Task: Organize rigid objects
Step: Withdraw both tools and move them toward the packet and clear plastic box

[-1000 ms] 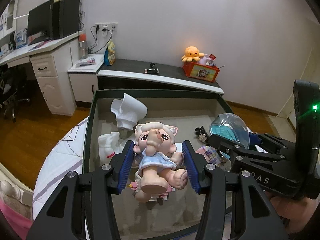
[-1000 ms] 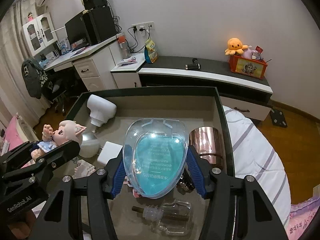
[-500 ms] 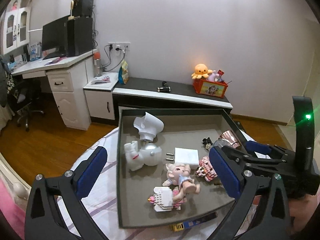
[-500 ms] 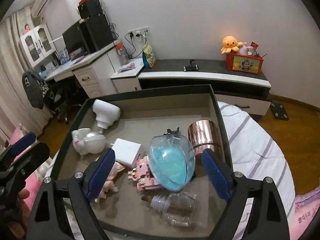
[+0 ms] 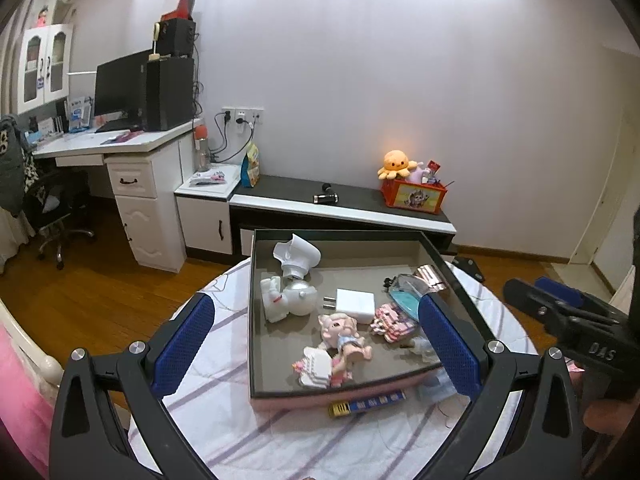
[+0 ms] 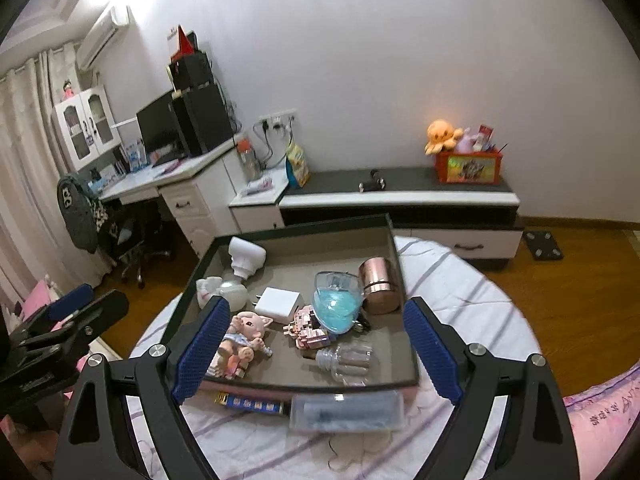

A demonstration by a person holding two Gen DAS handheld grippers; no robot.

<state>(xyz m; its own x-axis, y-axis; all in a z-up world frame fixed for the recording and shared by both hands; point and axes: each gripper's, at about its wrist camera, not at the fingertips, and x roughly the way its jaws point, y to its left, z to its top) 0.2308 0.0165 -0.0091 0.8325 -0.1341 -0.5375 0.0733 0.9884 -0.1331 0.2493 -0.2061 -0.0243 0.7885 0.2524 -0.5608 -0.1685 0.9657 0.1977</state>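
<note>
both grippers hang above the near edge of a dark tray [image 5: 460, 284] that sits on a round table with a striped white cloth [image 5: 224, 412]. the left gripper [image 5: 316, 344] has its blue pads spread wide, with nothing between them. the right gripper [image 6: 316, 344] is also spread wide and grips nothing.

in the tray, the pink doll [image 6: 244, 338] lies on its back at the near left, touching a white block toy [image 5: 316, 368]. the clear blue dome case [image 6: 338, 302] rests toward the right, leaning against a copper cup [image 6: 378, 280], with a pink brick model [image 6: 308, 328] just in front. a white charger [image 6: 278, 302] lies in the middle; a white astronaut figure [image 5: 286, 298] and white lamp-like piece [image 5: 296, 256] sit at the far left. a clear bottle [image 6: 350, 360] lies near.
</note>
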